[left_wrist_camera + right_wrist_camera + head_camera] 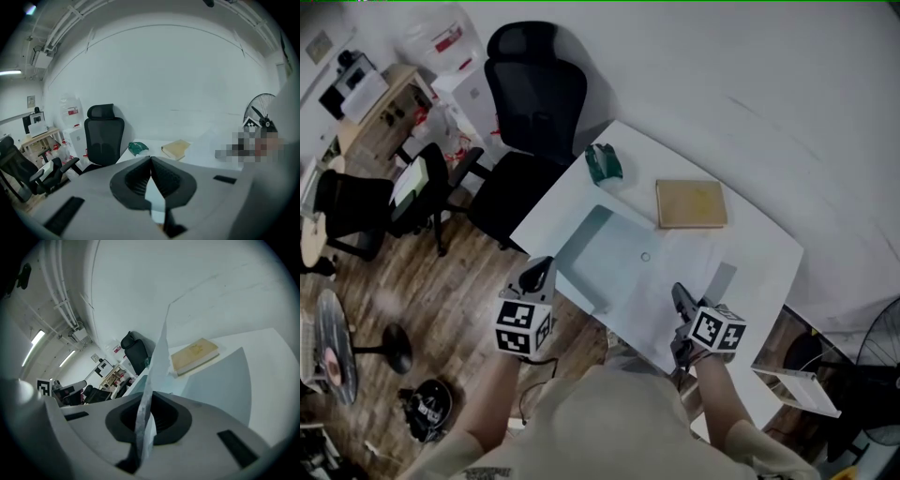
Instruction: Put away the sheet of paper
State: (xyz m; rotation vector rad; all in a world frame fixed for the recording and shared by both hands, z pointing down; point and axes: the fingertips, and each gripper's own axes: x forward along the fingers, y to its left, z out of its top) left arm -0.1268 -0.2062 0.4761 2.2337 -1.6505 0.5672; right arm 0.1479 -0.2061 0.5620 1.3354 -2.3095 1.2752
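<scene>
The right gripper (148, 401) has its fingers clamped on the sheet of paper (158, 357), which rises edge-on over the white worktop (755, 246). The left gripper (151, 160) has its fingers together, and I see nothing beyond their tips. A tan book (691, 202) and a green object (603, 163) lie farther on the worktop. A black office chair (530, 94) stands beside it on a wooden floor (441, 291).
</scene>
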